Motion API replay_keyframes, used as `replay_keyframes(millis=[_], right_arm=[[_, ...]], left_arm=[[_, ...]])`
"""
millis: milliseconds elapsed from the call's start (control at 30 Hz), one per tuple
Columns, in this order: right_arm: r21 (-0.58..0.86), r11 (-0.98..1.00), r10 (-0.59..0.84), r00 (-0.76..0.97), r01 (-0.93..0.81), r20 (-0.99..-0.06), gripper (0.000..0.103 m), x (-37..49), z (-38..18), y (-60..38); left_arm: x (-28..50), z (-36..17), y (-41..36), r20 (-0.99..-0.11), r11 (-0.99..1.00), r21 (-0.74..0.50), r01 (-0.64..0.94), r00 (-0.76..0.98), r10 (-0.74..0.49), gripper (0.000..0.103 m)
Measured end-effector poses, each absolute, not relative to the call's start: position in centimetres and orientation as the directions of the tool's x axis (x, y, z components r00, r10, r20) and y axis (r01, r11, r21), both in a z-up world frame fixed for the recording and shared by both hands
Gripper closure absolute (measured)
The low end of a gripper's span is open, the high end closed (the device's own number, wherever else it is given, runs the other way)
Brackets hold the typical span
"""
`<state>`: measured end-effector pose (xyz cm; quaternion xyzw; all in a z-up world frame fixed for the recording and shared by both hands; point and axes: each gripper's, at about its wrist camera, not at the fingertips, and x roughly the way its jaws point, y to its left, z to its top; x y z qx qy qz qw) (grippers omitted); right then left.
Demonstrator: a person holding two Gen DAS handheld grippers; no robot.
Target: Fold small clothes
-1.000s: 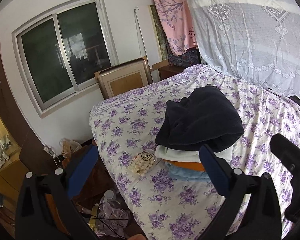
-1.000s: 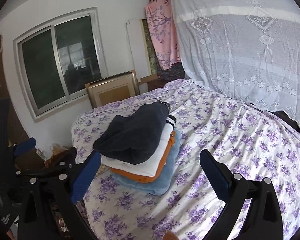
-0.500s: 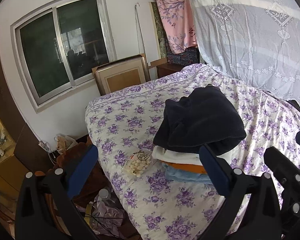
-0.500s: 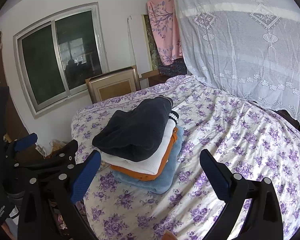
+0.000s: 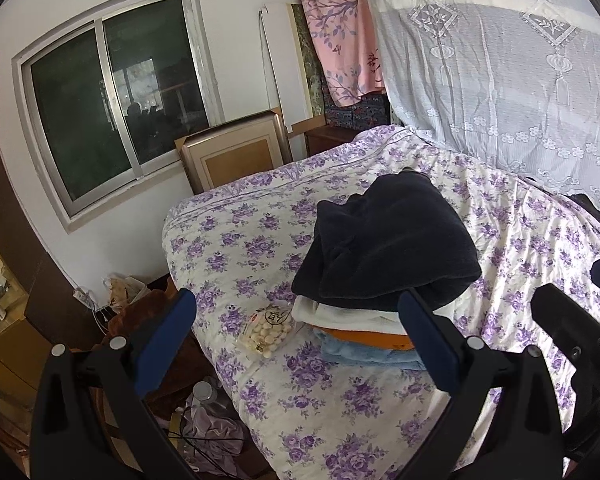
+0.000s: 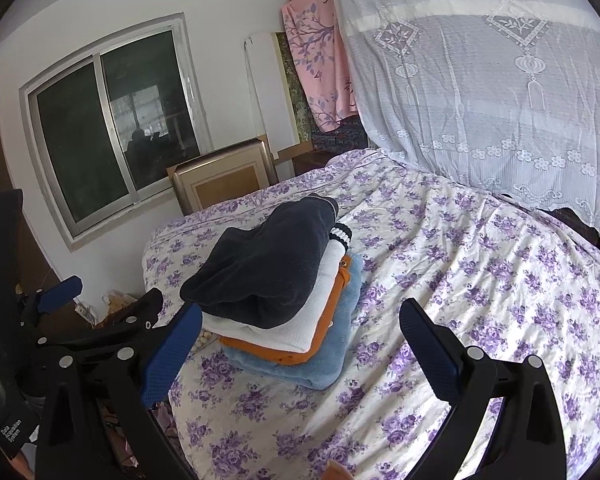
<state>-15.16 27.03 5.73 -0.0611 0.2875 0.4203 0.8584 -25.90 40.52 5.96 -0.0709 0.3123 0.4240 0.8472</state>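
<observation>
Altogether four folded garments stacked on bed.

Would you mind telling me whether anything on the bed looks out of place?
Yes: a clear bag of pale round snacks lies on the floral bedspread, against the folded clothes stack. It isn't clothing, and it sits close to the bed's edge.

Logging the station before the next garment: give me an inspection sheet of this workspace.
Surface: bed under purple floral cover, wrinkled.
Job's things: stack of four folded pieces, dark garment on top, then white, orange, blue.
Clutter: snack bag beside the stack; bottle and cloth on the floor.
Grippers: left gripper open, empty; right gripper open, empty.
Cables: power strip and cords by the wall.
Surroundings: window, lace curtain, framed panel.
</observation>
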Motion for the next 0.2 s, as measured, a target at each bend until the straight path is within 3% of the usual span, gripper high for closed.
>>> replay_keyframes(millis=[200], right_arm=[[0.135, 0.639, 0.687, 0.483, -0.757, -0.543, 0.003, -15.15, 5.75, 26.94]], left_arm=[[-25.82, 6.11, 40.38, -0.582, 0.627, 0.138, -0.766, 0.449, 0.677, 0.004]])
